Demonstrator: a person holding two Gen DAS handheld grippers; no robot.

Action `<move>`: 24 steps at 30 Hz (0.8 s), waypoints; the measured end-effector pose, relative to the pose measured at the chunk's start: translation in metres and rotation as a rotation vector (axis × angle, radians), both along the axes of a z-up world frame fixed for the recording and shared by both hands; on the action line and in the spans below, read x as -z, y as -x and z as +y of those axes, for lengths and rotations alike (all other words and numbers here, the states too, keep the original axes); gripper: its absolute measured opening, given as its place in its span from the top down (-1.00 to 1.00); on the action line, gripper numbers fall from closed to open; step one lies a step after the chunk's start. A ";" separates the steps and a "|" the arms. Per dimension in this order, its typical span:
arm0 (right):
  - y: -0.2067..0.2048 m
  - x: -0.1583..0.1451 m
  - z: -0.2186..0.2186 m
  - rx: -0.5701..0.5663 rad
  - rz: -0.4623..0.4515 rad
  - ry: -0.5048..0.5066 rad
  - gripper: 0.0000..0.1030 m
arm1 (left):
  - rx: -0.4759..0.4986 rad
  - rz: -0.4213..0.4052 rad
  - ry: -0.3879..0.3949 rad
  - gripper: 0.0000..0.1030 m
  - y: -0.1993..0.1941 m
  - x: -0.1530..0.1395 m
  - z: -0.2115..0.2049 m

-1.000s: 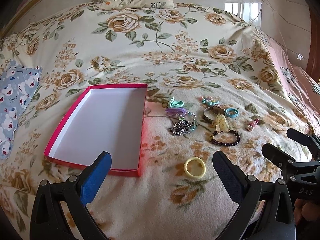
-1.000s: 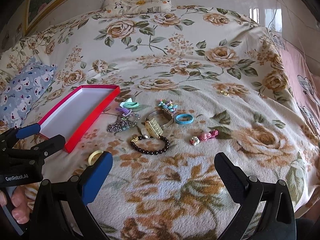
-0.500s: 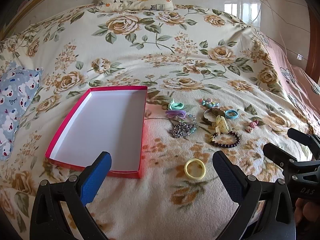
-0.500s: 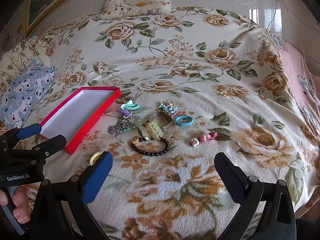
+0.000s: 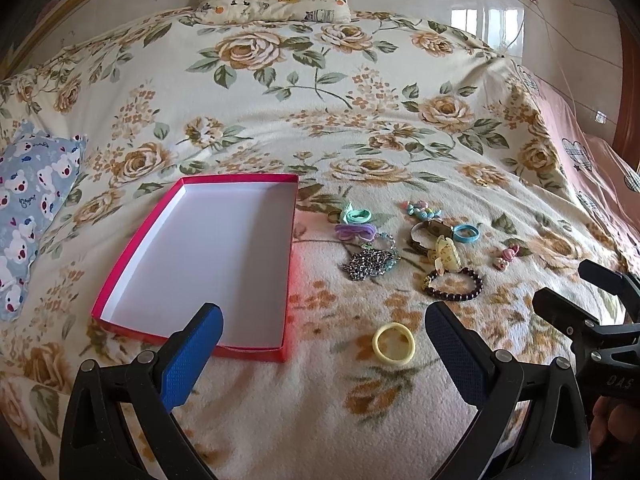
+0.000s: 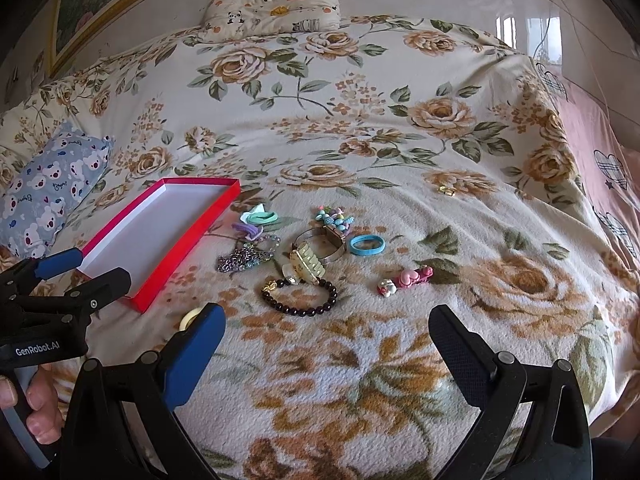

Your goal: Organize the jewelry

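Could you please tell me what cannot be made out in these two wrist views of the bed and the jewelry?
- Yellow hair tie: right wrist view, mostly hidden behind the right gripper's blue finger.
- Small gold item far back on the blanket: too small to identify.
- Chain pile: tangled; separate pieces cannot be counted.
- Red box's near inner corner: left wrist view, covered by the left gripper's blue finger.
- Framed picture: cut off by the image edge.
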State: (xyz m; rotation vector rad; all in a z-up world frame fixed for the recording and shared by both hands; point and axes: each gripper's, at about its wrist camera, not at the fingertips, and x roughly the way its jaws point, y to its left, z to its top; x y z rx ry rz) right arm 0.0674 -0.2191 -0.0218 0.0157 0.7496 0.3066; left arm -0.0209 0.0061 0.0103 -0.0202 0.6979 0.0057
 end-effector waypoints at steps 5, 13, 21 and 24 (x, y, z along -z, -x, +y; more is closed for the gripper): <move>0.001 0.002 0.000 0.000 0.002 -0.001 -0.98 | 0.004 0.002 -0.002 -0.99 -0.002 0.000 0.000; -0.003 0.005 -0.002 0.005 0.010 -0.007 -0.98 | 0.011 0.007 -0.003 -0.97 -0.007 0.002 -0.001; -0.013 0.010 -0.007 0.009 0.035 -0.030 -0.96 | 0.035 0.025 -0.002 -0.94 -0.025 0.004 -0.004; -0.020 0.011 -0.015 0.021 0.059 -0.053 -0.95 | 0.061 0.041 0.015 -0.89 -0.038 0.005 -0.007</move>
